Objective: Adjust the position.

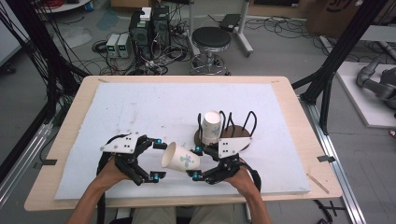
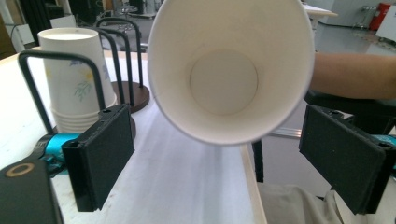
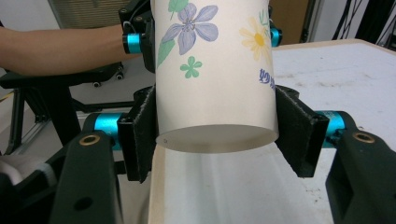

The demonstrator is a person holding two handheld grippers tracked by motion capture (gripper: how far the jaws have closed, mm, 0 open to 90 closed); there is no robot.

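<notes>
A white paper cup with a flower print (image 1: 181, 157) lies sideways just above the white foam board (image 1: 140, 102), mouth toward the left. My right gripper (image 1: 196, 162) is shut on its base end; in the right gripper view both pads press the cup (image 3: 215, 70) near its bottom rim, with the right gripper (image 3: 215, 135) holding it. My left gripper (image 1: 159, 159) stands open at the cup's mouth, one jaw on each side of the rim and apart from it. The left gripper view looks straight into the cup (image 2: 224, 70), with the left gripper (image 2: 219, 135) wide open.
A stack of upside-down paper cups (image 1: 211, 127) sits in a black wire rack on a round brown base (image 1: 238, 130) just behind my right gripper. The same stack (image 2: 77, 84) stands at the left of the left gripper view. Beyond the table stands a stool (image 1: 211, 39).
</notes>
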